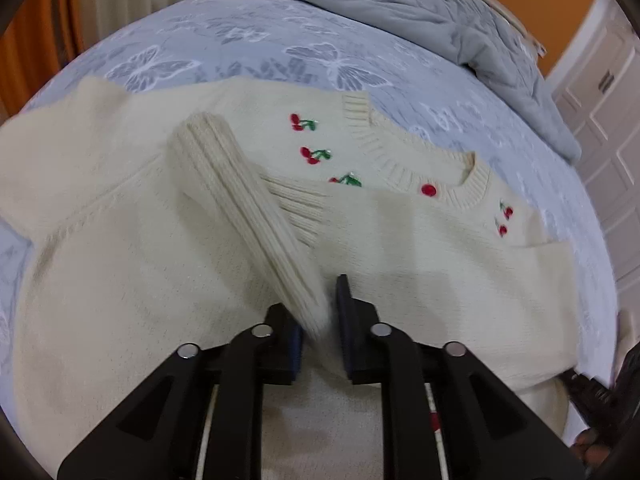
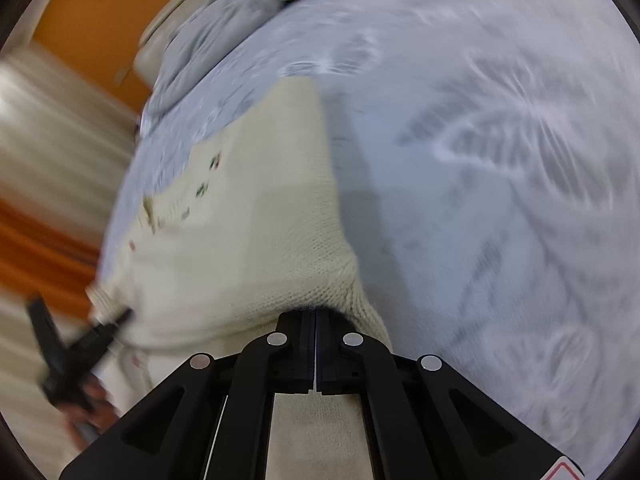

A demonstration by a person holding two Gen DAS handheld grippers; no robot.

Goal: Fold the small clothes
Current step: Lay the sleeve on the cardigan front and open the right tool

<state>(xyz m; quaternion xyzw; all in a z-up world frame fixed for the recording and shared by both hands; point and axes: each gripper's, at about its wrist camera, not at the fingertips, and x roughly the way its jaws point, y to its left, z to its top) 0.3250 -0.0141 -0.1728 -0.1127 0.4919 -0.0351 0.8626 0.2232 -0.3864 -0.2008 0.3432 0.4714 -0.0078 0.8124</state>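
Observation:
A cream knit sweater (image 1: 132, 264) with embroidered red cherries lies on the blue butterfly bedsheet (image 1: 248, 40). Its ribbed sleeve cuff (image 1: 240, 204) lies folded across the chest, its end between the fingers of my left gripper (image 1: 320, 320), whose jaws stand apart with the cuff loose between them. In the right wrist view, which is motion-blurred, my right gripper (image 2: 315, 320) is shut on a fold of the sweater (image 2: 256, 240) and lifts its edge off the sheet. The left gripper also shows in the right wrist view (image 2: 80, 344) at the sweater's far edge.
A crumpled grey quilt (image 1: 440, 12) lies at the head of the bed. White cabinet doors (image 1: 600, 100) and an orange wall stand to the right, curtains (image 1: 100, 0) to the left. The bedsheet (image 2: 500, 200) stretches right of the sweater.

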